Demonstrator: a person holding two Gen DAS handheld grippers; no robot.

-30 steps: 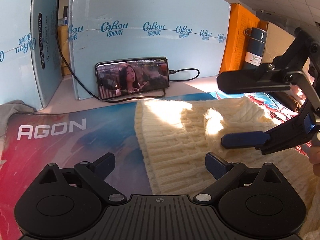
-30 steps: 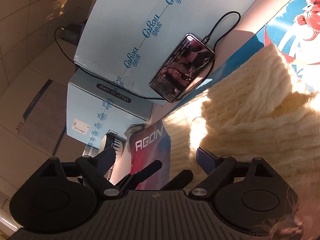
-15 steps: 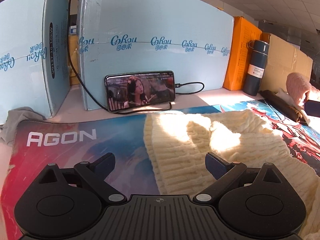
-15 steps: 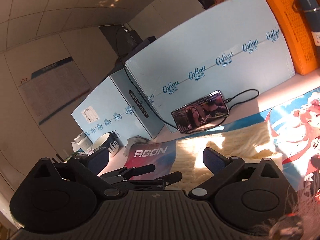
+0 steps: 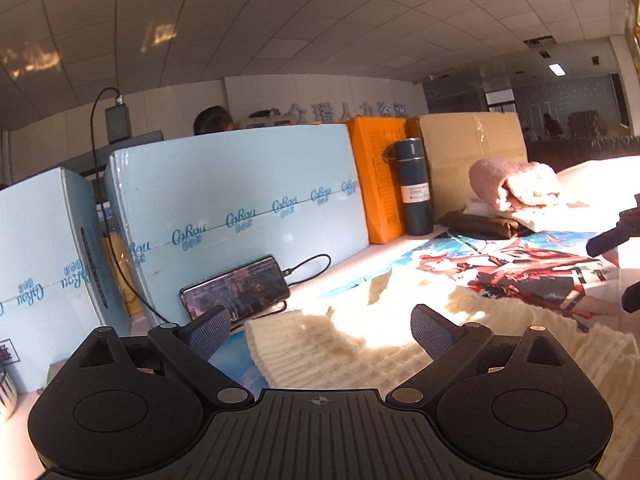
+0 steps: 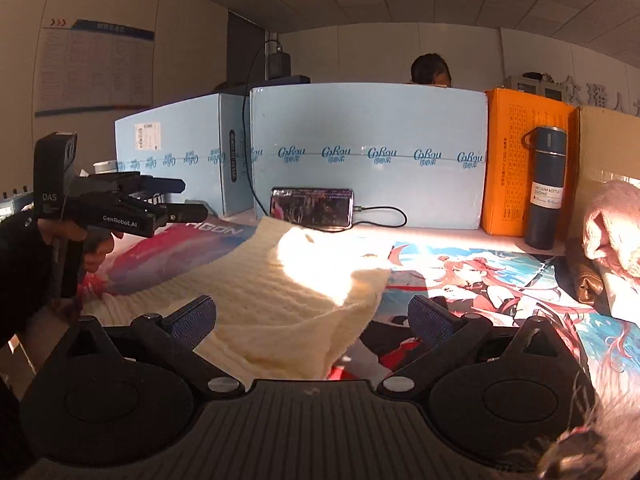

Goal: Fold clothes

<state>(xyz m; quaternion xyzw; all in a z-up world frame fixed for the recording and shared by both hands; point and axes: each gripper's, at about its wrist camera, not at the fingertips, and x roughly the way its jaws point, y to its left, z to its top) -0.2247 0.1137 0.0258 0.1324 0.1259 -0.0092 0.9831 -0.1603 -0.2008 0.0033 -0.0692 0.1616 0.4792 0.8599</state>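
A cream knitted sweater lies folded on the printed desk mat; it also shows in the left wrist view. My left gripper is open and empty, held above the sweater's left part. It also shows from the side at the left of the right wrist view, fingers apart. My right gripper is open and empty above the sweater's near right corner. Its dark fingers show at the right edge of the left wrist view.
Light blue cartons stand along the back with a phone leaning on them, its cable trailing right. An orange box, a dark vacuum bottle and a brown carton stand at back right. Folded pink and brown clothes lie at right.
Both grippers have risen and tilted up from the sweater, so more of the room and ceiling shows. The right gripper has drawn back to the right, away from the left one.
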